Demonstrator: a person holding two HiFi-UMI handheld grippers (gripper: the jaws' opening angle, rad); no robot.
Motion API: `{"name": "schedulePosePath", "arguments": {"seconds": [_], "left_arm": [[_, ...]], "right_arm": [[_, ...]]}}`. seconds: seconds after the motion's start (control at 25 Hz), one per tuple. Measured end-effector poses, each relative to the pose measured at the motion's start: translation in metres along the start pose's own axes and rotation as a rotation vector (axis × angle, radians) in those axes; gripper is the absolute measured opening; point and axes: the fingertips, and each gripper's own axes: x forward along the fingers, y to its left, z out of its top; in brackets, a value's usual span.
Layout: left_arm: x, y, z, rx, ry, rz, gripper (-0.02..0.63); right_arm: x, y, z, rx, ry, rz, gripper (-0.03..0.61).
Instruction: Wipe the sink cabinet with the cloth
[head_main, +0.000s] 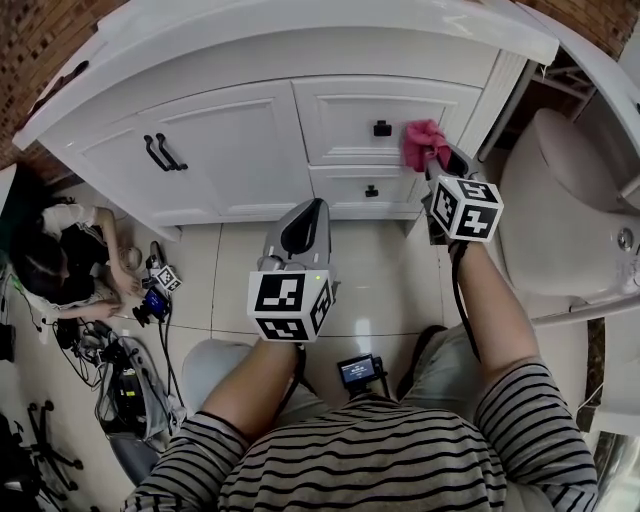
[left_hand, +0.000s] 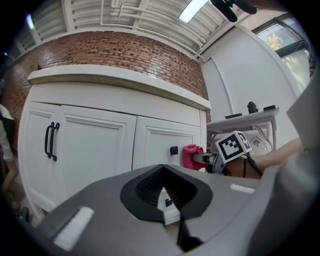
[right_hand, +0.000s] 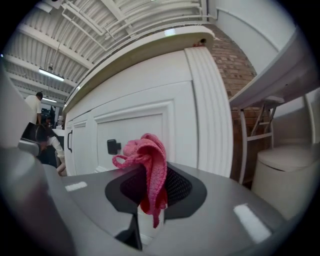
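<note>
A pink knitted cloth sticks up out of my right gripper, whose jaws are shut on it. In the head view this cloth is held close to the upper drawer front of the white sink cabinet, right of the drawer's black knob. Whether it touches the cabinet I cannot tell. My left gripper hangs lower, over the tiled floor before the cabinet, its jaws shut with nothing between them. The left gripper view shows the cabinet doors, the cloth and the right gripper beyond.
A white toilet stands right of the cabinet. At the left a person sits on the floor among cables and gear. Black double handles are on the left cabinet door. A small device lies at my knees.
</note>
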Motion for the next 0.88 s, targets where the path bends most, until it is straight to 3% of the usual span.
{"name": "schedulePosePath", "arguments": {"seconds": [0.12, 0.28, 0.36, 0.44, 0.68, 0.76, 0.88], "left_arm": [[0.000, -0.002, 0.000, 0.004, 0.001, 0.000, 0.000], [-0.005, 0.003, 0.002, 0.003, -0.003, 0.010, 0.000], [-0.009, 0.006, 0.003, -0.011, -0.005, 0.016, 0.000], [-0.010, 0.007, 0.006, -0.026, -0.014, 0.015, 0.000], [-0.012, 0.009, 0.012, -0.033, -0.035, 0.014, 0.000], [-0.013, 0.014, 0.011, -0.041, -0.031, 0.022, 0.000], [-0.013, 0.020, 0.010, -0.060, -0.029, 0.028, 0.000]], "right_arm": [[-0.014, -0.021, 0.005, -0.001, -0.025, -0.024, 0.081], [-0.034, -0.058, -0.012, 0.090, -0.020, -0.151, 0.074], [-0.039, -0.054, -0.020, 0.095, -0.016, -0.148, 0.072], [-0.034, -0.018, -0.017, 0.058, -0.037, -0.055, 0.072], [0.019, 0.149, -0.033, -0.018, -0.048, 0.333, 0.074], [0.041, 0.190, -0.048, -0.072, -0.015, 0.398, 0.074], [0.066, 0.211, -0.070, -0.145, 0.044, 0.392, 0.074]]}}
